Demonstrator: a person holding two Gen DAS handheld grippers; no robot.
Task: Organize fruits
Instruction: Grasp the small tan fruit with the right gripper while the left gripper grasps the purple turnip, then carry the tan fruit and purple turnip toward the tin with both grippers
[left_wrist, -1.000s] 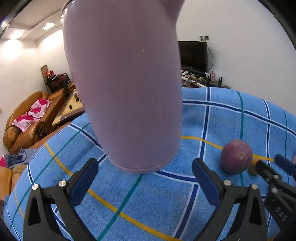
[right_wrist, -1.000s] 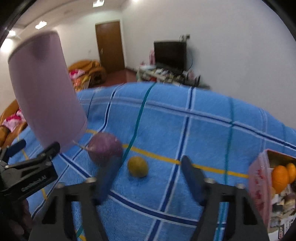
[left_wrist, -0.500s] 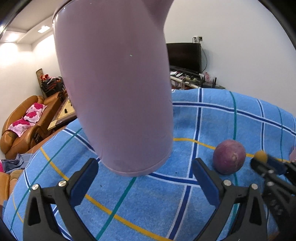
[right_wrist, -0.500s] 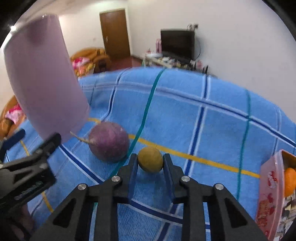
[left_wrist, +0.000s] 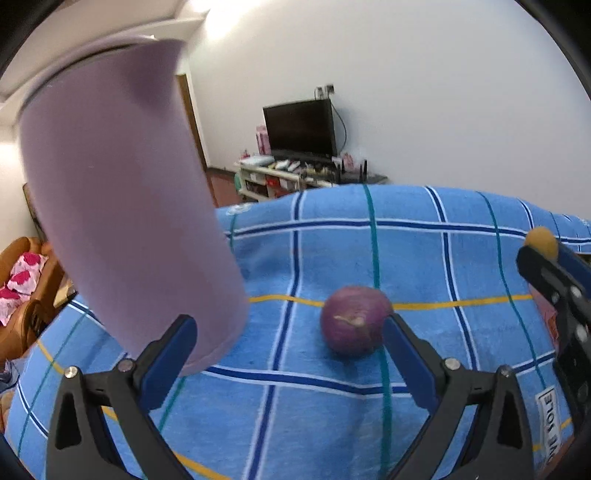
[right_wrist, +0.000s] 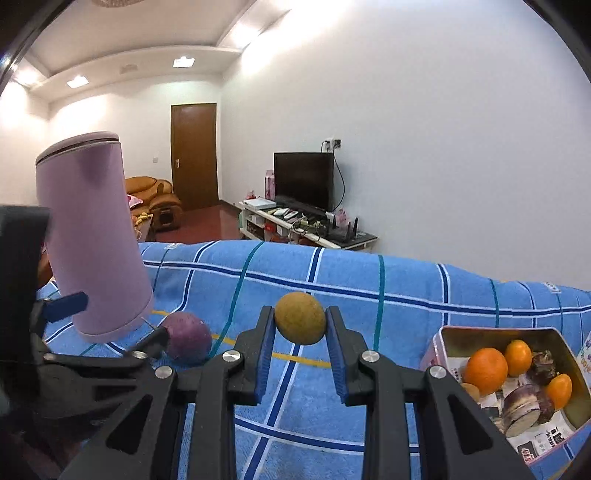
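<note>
Held fruit: the right hand-held gripper (right_wrist: 300, 334) is clenched on one small yellow-brown fruit (right_wrist: 300, 323), a blue pad pressing on each side; the fruit is lifted off the blue checked cloth (right_wrist: 388, 306).
Long axis of held fruit: nearly round, slightly longer across, so its long axis runs from pad to pad.
Place of held fruit: to the right of the purple fruit (right_wrist: 186, 343) and higher than it, between it and the tin box (right_wrist: 491, 332).
Purple fruit: one, round, lying on the cloth; in the left wrist view its pale stem scar faces the camera, and a thin stem sticks out toward the lilac cup (right_wrist: 92, 236).
Left hand-held gripper (left_wrist: 288, 350): released, the jaws stand wide; nothing is between the pads. The purple fruit lies just beyond its right finger (left_wrist: 406, 360).
Lilac cup: one, tall, standing just left of the purple fruit; it appears tilted in both views. It fills the left side of the left wrist view and stands behind the left finger.
Tin box: one, open, well to the right of the purple fruit; it holds at least three orange fruits (right_wrist: 485, 371) and some dark brownish pieces; the exact count I cannot tell.
Room behind the cloth: one television (right_wrist: 304, 179), one door, brown sofas.
</note>
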